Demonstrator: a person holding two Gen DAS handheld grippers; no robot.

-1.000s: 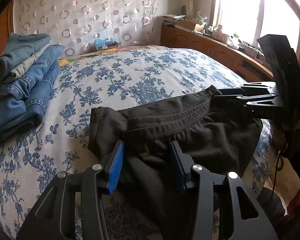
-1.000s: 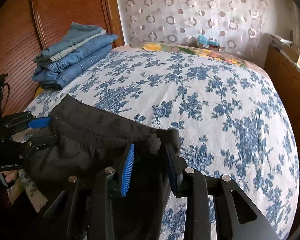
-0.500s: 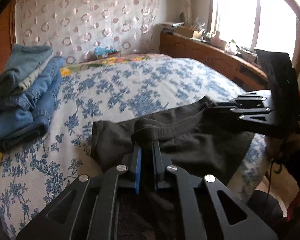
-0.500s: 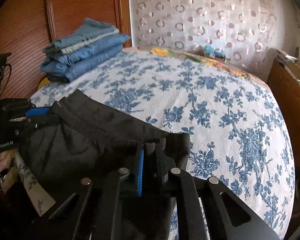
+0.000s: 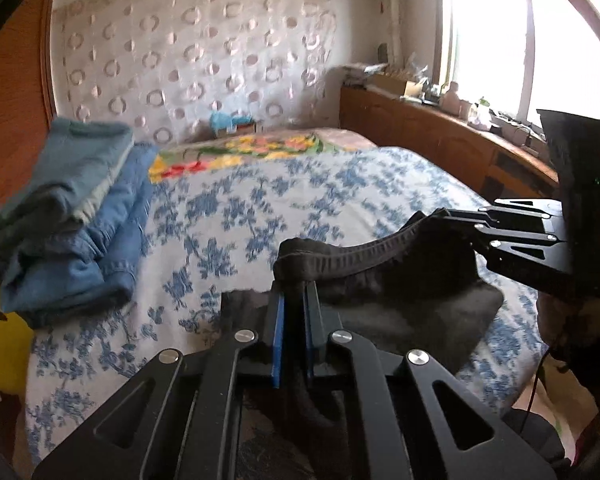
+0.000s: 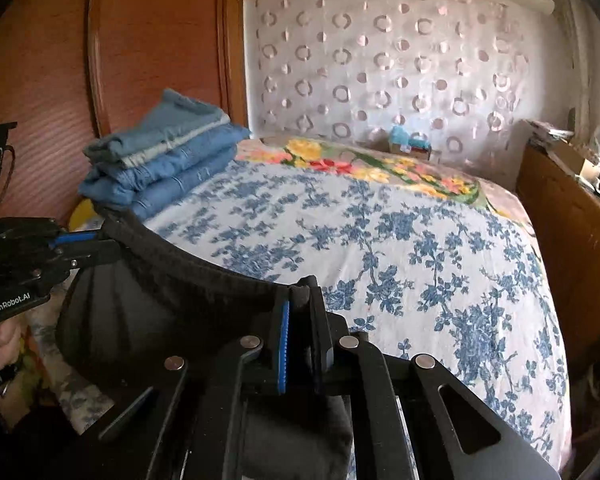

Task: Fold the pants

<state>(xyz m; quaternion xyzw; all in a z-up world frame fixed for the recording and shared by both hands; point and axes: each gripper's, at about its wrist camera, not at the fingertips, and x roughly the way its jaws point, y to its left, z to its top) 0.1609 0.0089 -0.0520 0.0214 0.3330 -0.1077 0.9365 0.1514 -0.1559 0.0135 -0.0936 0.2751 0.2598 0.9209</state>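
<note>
Over near edge of bed [image 6: 420, 240], black pants [image 5: 400, 292] held by waistband, band stretched taut between grippers, soft matte cloth sagging below. Elastic band ribbed, gathered. Left gripper [image 5: 294, 300] clamped on one waistband end, right gripper [image 6: 300, 300] clamped on other. Floral blue-white cotton sheet underneath. Folded denim stack [image 6: 160, 160] at far left.

Left tool [image 5: 294, 300] clamped tight, right tool [image 6: 300, 304] clamped tight, both angled downward
</note>
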